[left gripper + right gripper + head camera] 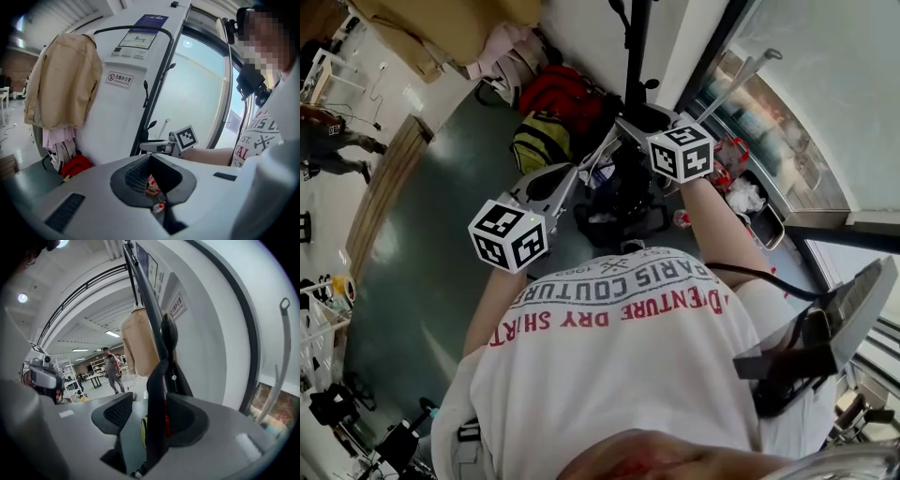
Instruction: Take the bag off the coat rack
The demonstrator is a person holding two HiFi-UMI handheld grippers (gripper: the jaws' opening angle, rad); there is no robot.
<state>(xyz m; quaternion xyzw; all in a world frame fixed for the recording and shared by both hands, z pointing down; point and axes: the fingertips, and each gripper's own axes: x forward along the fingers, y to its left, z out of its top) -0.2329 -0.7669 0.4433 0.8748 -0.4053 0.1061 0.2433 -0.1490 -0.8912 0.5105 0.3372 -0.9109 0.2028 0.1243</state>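
The black coat rack pole (636, 47) rises just ahead of me, with a black bag (619, 202) low against it under both grippers. In the right gripper view a black strap (157, 399) stands upright between the jaws and runs up along the pole (145, 291). My right gripper (150, 413) is open; the strap lies close to the right-hand pad without being clamped. My left gripper (150, 157) is shut with its tips meeting and nothing in it. It sits left of the right gripper (157, 147), pointing at the pole (157, 89).
A beige coat (61, 79) hangs on the rack's far side. On the floor by the base lie a red bag (562, 94) and a yellow-green bag (539, 141). A glass door (787, 103) and a white bin (750, 202) are at right. A person (112, 369) walks far off.
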